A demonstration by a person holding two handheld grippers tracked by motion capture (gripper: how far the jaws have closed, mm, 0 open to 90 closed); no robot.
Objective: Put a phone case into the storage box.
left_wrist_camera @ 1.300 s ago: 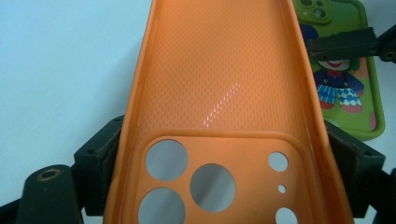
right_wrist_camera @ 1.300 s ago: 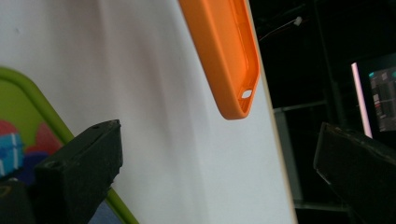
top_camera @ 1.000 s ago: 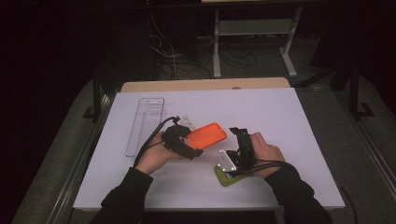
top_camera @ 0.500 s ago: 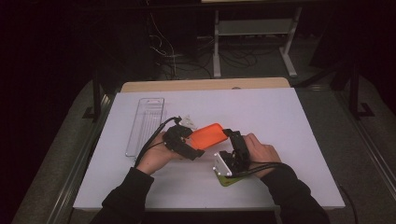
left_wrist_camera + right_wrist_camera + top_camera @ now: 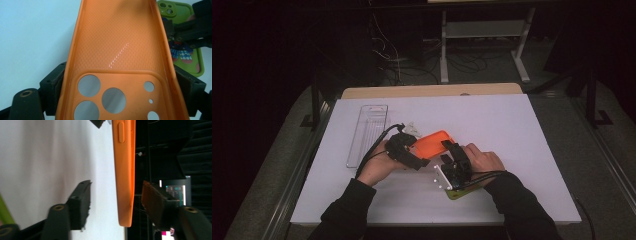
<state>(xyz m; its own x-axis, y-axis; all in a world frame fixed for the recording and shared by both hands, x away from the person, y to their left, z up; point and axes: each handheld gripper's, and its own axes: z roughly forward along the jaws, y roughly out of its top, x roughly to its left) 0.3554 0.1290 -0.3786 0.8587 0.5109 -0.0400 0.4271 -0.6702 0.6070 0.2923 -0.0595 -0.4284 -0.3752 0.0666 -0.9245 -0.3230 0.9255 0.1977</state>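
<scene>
Both forearms, in dark sleeves, come in from the bottom edge of the high view and bend toward each other over the table. The left hand (image 5: 379, 165) holds the left tool (image 5: 422, 156), whose jaws are clamped on the two long sides of the orange phone case (image 5: 120, 62). The right hand (image 5: 482, 159) holds the right tool (image 5: 446, 150). Its jaws have just been closing, with one end of the case between them, and gaps remain on both sides.

Two phone cases: one orange phone case (image 5: 432, 144) and one green phone case (image 5: 186, 47) with a printed figure. One clear plastic tray (image 5: 367, 134) near the table's (image 5: 522, 130) left edge. Two grippers, one per hand.
</scene>
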